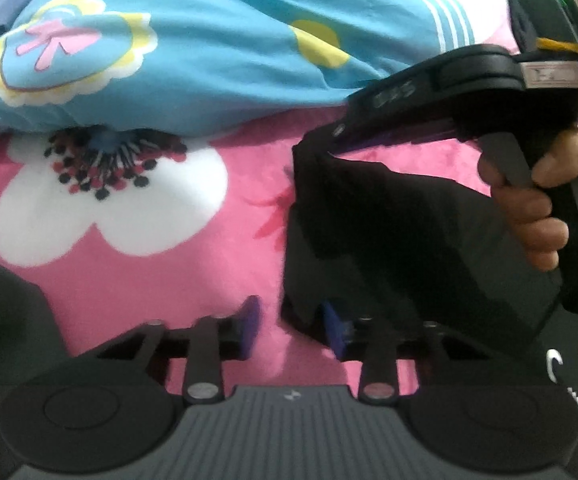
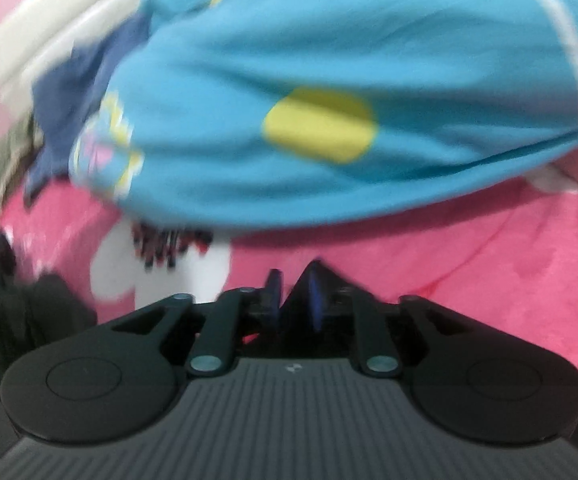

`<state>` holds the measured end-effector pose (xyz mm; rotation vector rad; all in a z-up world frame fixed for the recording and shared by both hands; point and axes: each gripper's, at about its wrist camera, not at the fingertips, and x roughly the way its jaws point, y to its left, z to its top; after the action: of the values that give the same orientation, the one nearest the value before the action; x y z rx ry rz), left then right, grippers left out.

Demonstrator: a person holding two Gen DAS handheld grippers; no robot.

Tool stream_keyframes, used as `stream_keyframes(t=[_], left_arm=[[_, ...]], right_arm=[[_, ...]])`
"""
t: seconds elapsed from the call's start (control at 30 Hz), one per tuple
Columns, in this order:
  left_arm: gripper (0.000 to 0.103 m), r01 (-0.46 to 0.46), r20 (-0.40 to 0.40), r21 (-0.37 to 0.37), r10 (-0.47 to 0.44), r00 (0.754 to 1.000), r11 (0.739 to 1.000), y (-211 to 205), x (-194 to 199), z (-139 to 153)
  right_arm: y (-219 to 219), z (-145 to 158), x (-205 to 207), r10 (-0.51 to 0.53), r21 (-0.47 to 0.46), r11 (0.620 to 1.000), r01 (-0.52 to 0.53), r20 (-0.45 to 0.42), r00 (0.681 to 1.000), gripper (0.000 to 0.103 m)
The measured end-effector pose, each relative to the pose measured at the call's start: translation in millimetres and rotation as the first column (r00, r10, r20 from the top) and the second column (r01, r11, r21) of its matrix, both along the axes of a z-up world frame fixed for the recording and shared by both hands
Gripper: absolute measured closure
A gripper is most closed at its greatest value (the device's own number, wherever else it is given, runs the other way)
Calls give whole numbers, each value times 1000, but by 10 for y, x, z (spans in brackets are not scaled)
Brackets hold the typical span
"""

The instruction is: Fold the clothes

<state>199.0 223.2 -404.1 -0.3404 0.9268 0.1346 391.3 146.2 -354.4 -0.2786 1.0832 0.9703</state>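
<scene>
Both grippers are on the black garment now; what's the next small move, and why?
Probably close the left gripper on the black garment before lifting. Its pads stand apart, with only the right pad against the garment's edge, while the right gripper already pinches the upper corner and pulls it up off the pink blanket. Lifting now would leave the low edge hanging.

My left tongs are black with ribbed grey housing, silver pivot screws and purple-blue pads; my right tongs match, with a green light aglow on top.
</scene>
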Motion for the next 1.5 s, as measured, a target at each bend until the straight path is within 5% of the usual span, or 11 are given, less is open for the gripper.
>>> stream_keyframes(t=[0.13,0.2,0.23,0.27,0.37,0.5,0.77,0.93,1.07,1.37,1.5], left_arm=[[96,4,16,28,-4,1000,1000,-27,-31,-2],[98,9,37,43,-10,999,999,-51,-65,19],[98,12,57,57,-16,998,998,-74,-92,46],[98,15,81,67,-20,997,998,-95,-128,81],[98,26,116,89,-37,993,996,-129,-188,144],[98,43,121,145,-61,991,989,-164,-191,152],[97,48,63,132,-56,996,990,-128,-162,56],[96,44,61,136,-53,997,990,-126,-205,52],[95,36,57,137,-44,997,990,-120,-221,36],[87,19,57,142,-27,998,990,-107,-238,18],[76,-15,56,142,7,998,990,-41,-265,93]], right_arm=[[157,-106,-67,33,-84,996,-30,26,999,73],[110,-129,-45,1,-78,997,2,38,999,84],[-32,-126,42,-70,-24,997,70,-16,997,99],[-178,-121,131,-139,28,989,142,-77,987,100],[-618,-108,399,-317,155,917,367,-274,908,100],[-878,-266,528,-372,196,848,492,-440,817,97],[-910,22,497,-391,238,847,476,-329,860,77],[-619,147,382,-235,153,954,259,-160,959,76],[-672,141,440,-257,171,944,284,-163,952,90],[-799,125,575,-312,213,914,345,-175,934,89],[-1059,270,504,-346,209,904,374,-159,925,89]])
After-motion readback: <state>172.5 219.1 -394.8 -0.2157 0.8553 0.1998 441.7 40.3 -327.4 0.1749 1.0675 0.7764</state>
